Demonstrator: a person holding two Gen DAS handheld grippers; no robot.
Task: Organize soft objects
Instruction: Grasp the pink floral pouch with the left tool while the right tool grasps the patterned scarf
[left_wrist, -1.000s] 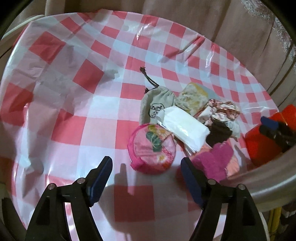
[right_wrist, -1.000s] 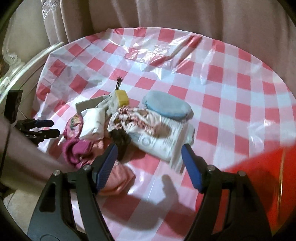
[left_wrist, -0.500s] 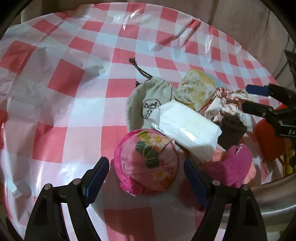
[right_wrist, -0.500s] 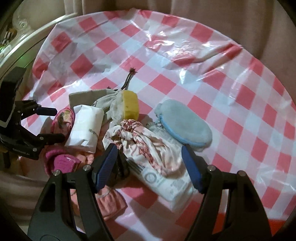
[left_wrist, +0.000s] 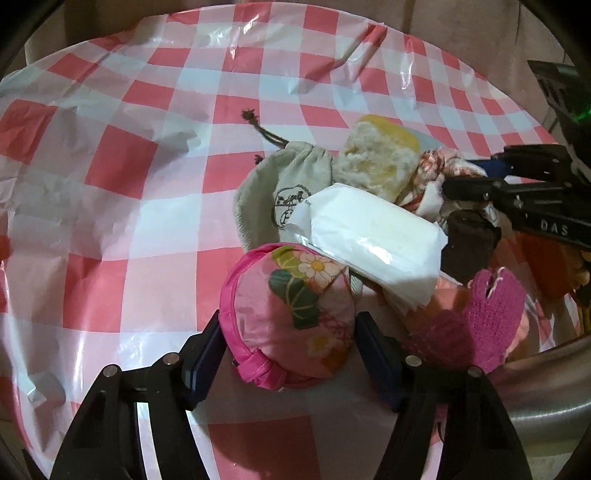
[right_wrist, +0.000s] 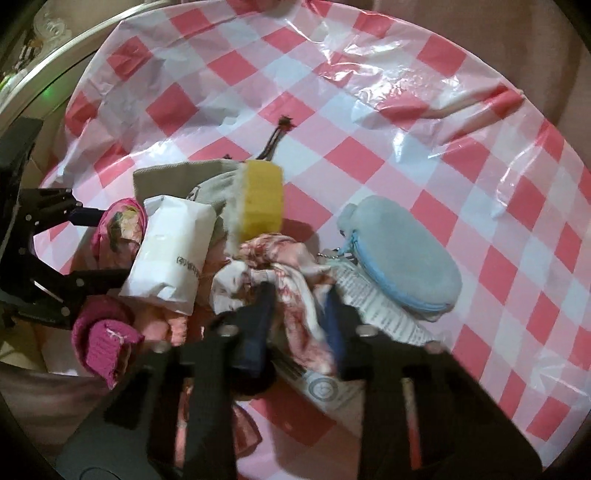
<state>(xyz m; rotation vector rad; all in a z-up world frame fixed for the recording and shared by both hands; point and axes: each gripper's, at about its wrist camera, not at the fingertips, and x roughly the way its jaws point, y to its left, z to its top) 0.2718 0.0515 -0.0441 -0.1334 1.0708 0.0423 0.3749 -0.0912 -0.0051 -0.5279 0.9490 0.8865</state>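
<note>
A pile of soft things lies on the red-and-white checked tablecloth (left_wrist: 147, 206). My left gripper (left_wrist: 288, 339) straddles the pink floral pouch (left_wrist: 291, 314); its jaws are closing and both pads meet the pouch's sides. The same pouch (right_wrist: 122, 229) shows between those fingers in the right wrist view. My right gripper (right_wrist: 297, 317) is closing, pinching the red-and-white patterned cloth (right_wrist: 280, 266). It enters the left wrist view as the right gripper (left_wrist: 469, 175) on that cloth (left_wrist: 432, 166). A white tissue pack (left_wrist: 373, 236) leans on the pouch.
Around them lie a grey drawstring bag (left_wrist: 280, 184), a yellow sponge (right_wrist: 260, 199), a blue plush coin pouch (right_wrist: 402, 258), a printed wipes pack (right_wrist: 373, 310), a magenta knitted piece (left_wrist: 491, 306) and a dark brown item (left_wrist: 469, 243). An orange container (left_wrist: 546, 266) stands at the right edge.
Both grippers came down onto the pile. The left jaws narrowed around the pink floral pouch. The right jaws went from wide open to pinched on the patterned cloth.
</note>
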